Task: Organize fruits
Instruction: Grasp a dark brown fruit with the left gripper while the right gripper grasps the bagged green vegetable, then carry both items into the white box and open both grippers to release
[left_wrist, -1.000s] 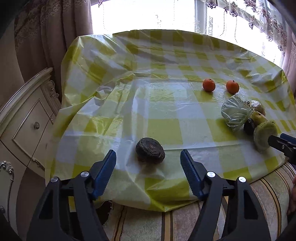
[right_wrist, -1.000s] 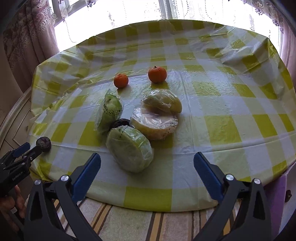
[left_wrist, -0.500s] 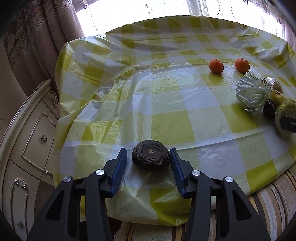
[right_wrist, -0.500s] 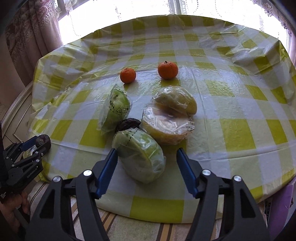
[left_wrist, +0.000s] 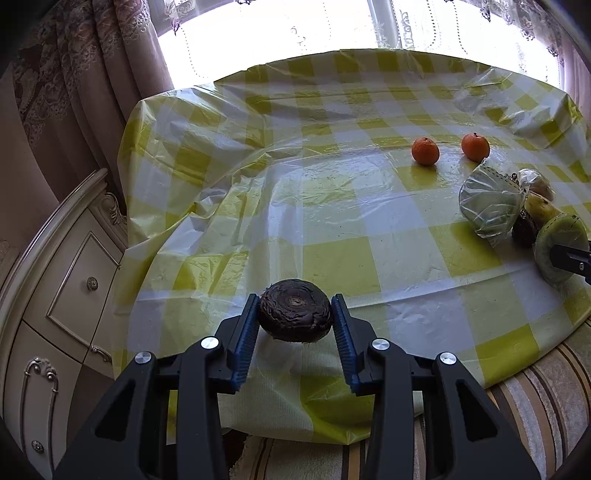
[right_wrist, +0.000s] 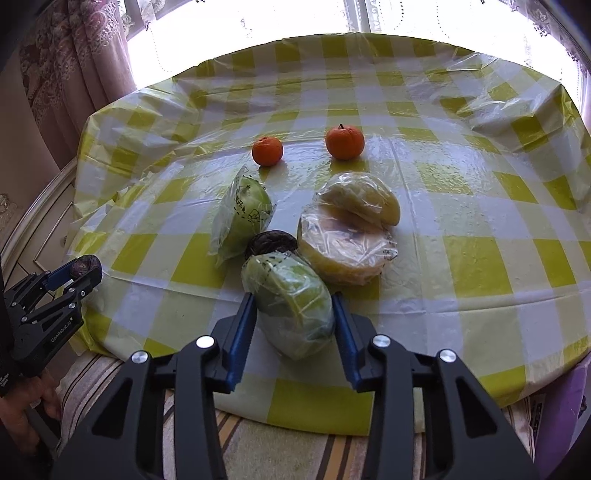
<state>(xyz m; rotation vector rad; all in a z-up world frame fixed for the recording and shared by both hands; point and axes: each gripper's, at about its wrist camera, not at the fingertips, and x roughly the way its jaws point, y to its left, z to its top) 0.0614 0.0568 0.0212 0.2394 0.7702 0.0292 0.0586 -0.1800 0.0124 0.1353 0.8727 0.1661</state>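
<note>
Left wrist view: left gripper (left_wrist: 294, 314), jaws just closed, pads clamp the dark wrinkled fruit (left_wrist: 294, 311) at lower centre; lift straight up, no extra squeeze.

Right wrist view: right gripper (right_wrist: 293, 314), jaws just closed, grips the bagged green fruit (right_wrist: 290, 301) at lower centre; plastic may slip, so raise slowly. No bowl/tray visible; other fruits sit loose or in wrap on tablecloth (right_wrist: 480, 258).
</note>
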